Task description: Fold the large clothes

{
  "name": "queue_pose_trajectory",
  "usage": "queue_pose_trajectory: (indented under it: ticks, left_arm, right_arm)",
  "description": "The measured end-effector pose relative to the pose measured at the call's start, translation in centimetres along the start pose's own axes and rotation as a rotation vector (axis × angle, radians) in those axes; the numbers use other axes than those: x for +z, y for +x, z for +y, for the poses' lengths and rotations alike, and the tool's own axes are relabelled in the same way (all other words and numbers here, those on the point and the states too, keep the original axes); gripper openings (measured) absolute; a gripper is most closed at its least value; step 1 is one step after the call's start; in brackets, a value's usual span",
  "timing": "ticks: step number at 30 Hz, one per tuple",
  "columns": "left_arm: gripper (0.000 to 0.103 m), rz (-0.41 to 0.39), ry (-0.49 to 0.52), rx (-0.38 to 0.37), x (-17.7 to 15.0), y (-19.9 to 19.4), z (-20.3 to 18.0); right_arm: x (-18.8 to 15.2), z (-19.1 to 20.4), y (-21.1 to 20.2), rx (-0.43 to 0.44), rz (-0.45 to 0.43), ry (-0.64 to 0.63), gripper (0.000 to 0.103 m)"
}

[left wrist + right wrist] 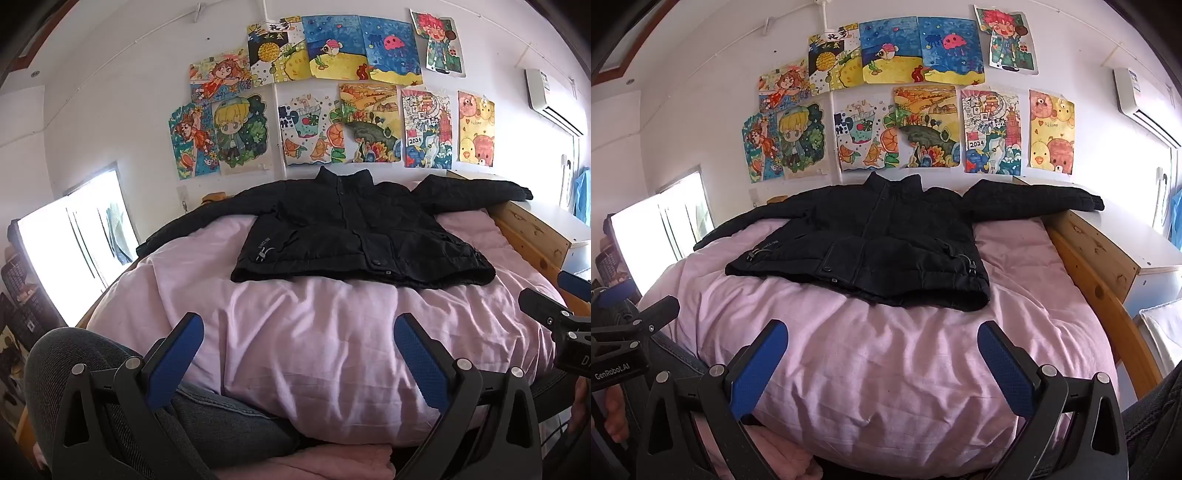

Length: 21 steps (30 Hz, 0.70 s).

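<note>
Left tool (299, 339) and right tool (882, 343) level, jaws spread, short of jacket (871, 243)

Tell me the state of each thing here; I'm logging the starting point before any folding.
Black jacket: unfolded, front up, closed, sleeves spread wide.
Right sleeve: cuff resting on the wooden bed frame.
Pink duvet: wrinkled, under the jacket.
Left gripper: open, holding nothing, short of the jacket.
Right gripper: open, holding nothing, short of the jacket.
Air conditioner: on the wall; running or not, cannot tell.
</note>
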<state>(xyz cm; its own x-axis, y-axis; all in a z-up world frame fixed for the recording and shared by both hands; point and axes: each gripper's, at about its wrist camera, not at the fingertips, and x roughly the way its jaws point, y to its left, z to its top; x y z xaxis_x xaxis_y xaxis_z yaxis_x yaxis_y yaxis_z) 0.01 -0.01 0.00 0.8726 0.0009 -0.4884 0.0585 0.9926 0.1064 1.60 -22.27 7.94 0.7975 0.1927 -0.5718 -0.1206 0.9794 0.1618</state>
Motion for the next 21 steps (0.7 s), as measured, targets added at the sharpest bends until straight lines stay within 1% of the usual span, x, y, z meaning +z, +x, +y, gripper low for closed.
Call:
queue_pose_trajectory:
  ticks: [21]
  left_arm:
    - [0.101,-0.003,0.002,0.001,0.00,0.04,-0.03]
  right_arm:
    - [-0.01,0.05,0.05,0.002,0.005,0.003,0.103]
